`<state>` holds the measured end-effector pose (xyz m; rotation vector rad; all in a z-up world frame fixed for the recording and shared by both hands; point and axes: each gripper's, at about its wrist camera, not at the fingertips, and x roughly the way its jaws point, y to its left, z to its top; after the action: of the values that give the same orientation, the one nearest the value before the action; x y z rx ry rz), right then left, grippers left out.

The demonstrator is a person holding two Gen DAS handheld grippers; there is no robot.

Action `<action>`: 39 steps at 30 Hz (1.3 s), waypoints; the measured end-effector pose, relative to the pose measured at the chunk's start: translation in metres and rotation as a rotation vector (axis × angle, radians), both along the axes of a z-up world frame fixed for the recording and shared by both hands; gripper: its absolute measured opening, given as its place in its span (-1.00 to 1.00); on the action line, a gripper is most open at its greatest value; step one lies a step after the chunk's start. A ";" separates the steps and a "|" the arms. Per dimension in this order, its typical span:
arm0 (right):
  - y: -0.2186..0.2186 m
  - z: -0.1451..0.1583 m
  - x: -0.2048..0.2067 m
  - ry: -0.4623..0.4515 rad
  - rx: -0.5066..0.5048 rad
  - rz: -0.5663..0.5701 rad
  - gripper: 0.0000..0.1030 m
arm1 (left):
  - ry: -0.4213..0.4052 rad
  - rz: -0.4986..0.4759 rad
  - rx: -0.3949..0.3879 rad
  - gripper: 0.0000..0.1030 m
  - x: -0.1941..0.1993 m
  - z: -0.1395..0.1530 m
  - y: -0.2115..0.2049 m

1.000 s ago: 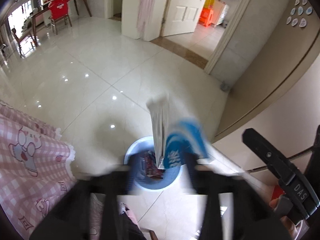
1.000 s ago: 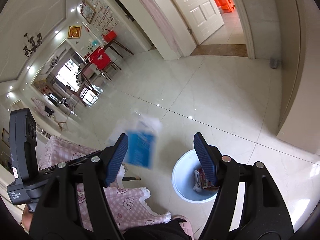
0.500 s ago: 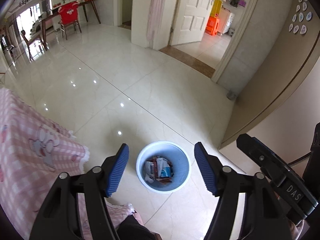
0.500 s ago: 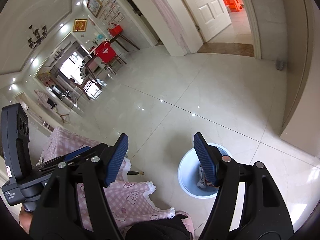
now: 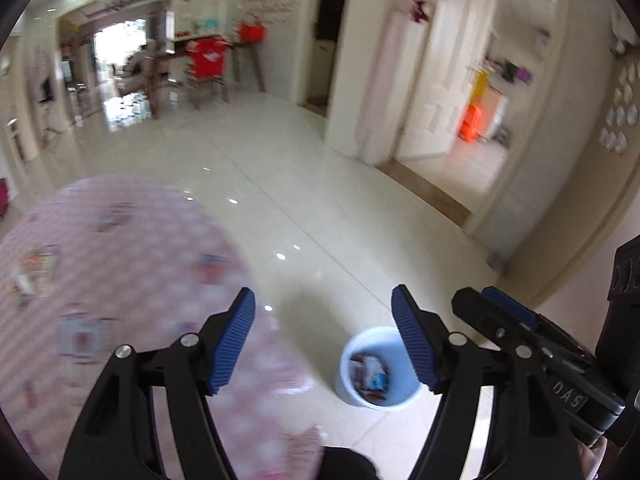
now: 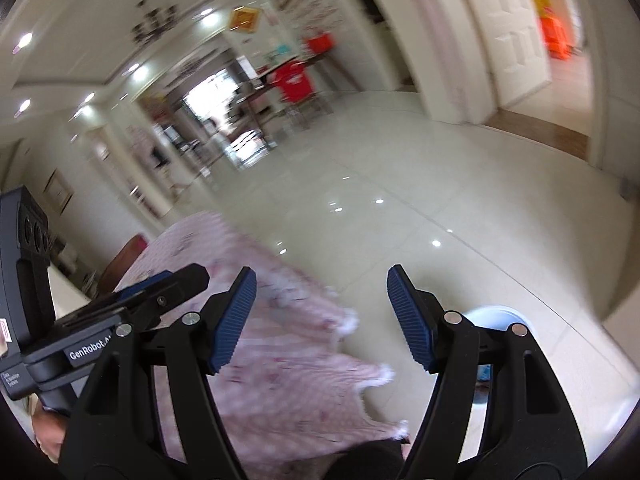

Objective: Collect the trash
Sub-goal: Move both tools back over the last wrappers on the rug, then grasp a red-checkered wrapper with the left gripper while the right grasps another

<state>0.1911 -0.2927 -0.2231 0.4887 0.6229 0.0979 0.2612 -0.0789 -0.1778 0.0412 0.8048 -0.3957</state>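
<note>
Pink-clothed table [image 5: 120, 264] on your left, blurred, something small lies on it, probably the next trash. Left gripper [image 5: 323, 344] jaws wide, nothing held. Bin [image 5: 376, 368] on the floor to the right, wrappers [image 5: 370, 372] inside. Right gripper [image 6: 321, 320] also spread and empty, ready to pick.

left gripper [image 5: 323, 342], right gripper [image 6: 321, 318]: black frames, ribbed blue pads [image 5: 233, 343], silver screws, white "genrobot" lettering.

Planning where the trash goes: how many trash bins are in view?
1. A single white trash bin stands on the tiled floor beside the pink tablecloth, just right of the open left gripper. The right view shows the same bin. Others may be hidden.
</note>
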 end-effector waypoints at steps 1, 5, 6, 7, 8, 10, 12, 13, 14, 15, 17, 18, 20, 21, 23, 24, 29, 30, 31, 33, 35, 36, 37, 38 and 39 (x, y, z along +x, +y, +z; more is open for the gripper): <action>0.020 0.005 0.009 -0.005 -0.011 0.041 0.32 | -0.009 0.028 -0.002 0.39 0.003 0.004 0.019; 0.083 0.016 0.038 -0.016 -0.045 0.160 0.32 | -0.011 0.176 -0.019 0.40 0.018 0.011 0.102; 0.097 0.018 0.045 -0.017 -0.056 0.187 0.32 | -0.009 0.223 -0.018 0.40 0.023 0.011 0.126; 0.118 0.020 0.056 -0.017 -0.072 0.225 0.32 | -0.002 0.265 -0.015 0.40 0.029 0.010 0.146; 0.134 0.021 0.064 -0.015 -0.085 0.250 0.31 | 0.006 0.300 -0.017 0.40 0.032 0.008 0.165; 0.161 0.022 0.079 -0.009 -0.105 0.294 0.31 | 0.021 0.376 -0.033 0.40 0.041 0.003 0.209; 0.194 0.021 0.099 -0.001 -0.131 0.343 0.31 | 0.029 0.436 -0.041 0.39 0.046 -0.002 0.241; 0.203 0.021 0.106 0.001 -0.137 0.354 0.31 | 0.036 0.457 -0.047 0.39 0.049 -0.006 0.258; 0.217 0.019 0.116 0.008 -0.146 0.377 0.31 | 0.047 0.480 -0.051 0.39 0.051 -0.011 0.272; 0.225 0.018 0.124 0.015 -0.155 0.391 0.31 | 0.066 0.502 -0.060 0.39 0.056 -0.018 0.289; 0.251 0.013 0.134 0.022 -0.174 0.418 0.31 | 0.097 0.540 -0.078 0.39 0.066 -0.030 0.314; 0.258 0.011 0.140 0.028 -0.183 0.430 0.31 | 0.106 0.550 -0.082 0.39 0.070 -0.033 0.321; 0.277 0.005 0.148 0.039 -0.200 0.450 0.31 | 0.124 0.565 -0.096 0.37 0.080 -0.041 0.333; 0.284 0.003 0.153 0.046 -0.209 0.459 0.31 | 0.135 0.577 -0.102 0.34 0.086 -0.046 0.338; 0.295 -0.002 0.164 0.054 -0.225 0.475 0.31 | 0.146 0.581 -0.110 0.31 0.093 -0.051 0.340; 0.299 -0.004 0.167 0.058 -0.234 0.481 0.31 | 0.148 0.579 -0.111 0.29 0.096 -0.055 0.341; 0.325 -0.008 0.189 0.067 -0.286 0.517 0.31 | 0.131 0.563 -0.037 0.09 0.112 -0.056 0.336; 0.329 -0.009 0.193 0.067 -0.297 0.525 0.31 | 0.123 0.561 0.005 -0.14 0.115 -0.056 0.333; 0.334 -0.010 0.197 0.066 -0.310 0.534 0.31 | 0.112 0.557 0.037 -0.34 0.116 -0.057 0.332; 0.348 -0.011 0.205 0.070 -0.348 0.554 0.31 | 0.104 0.552 0.043 -0.44 0.114 -0.058 0.336; 0.360 -0.012 0.210 0.072 -0.385 0.585 0.31 | 0.109 0.548 0.017 -0.53 0.112 -0.058 0.345; 0.367 -0.013 0.213 0.072 -0.415 0.597 0.31 | 0.113 0.547 -0.001 -0.63 0.111 -0.058 0.349; 0.376 -0.015 0.216 0.073 -0.454 0.617 0.31 | 0.116 0.544 -0.030 -0.81 0.110 -0.057 0.352; 0.382 -0.017 0.218 0.076 -0.478 0.636 0.31 | 0.115 0.536 -0.050 -0.82 0.105 -0.056 0.355; 0.389 -0.019 0.219 0.074 -0.501 0.652 0.31 | 0.110 0.540 -0.048 -0.83 0.102 -0.055 0.356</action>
<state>0.4101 0.0965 -0.2419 -0.2106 0.8300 0.5289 0.3636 0.2773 -0.2324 -0.2411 0.8786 0.0954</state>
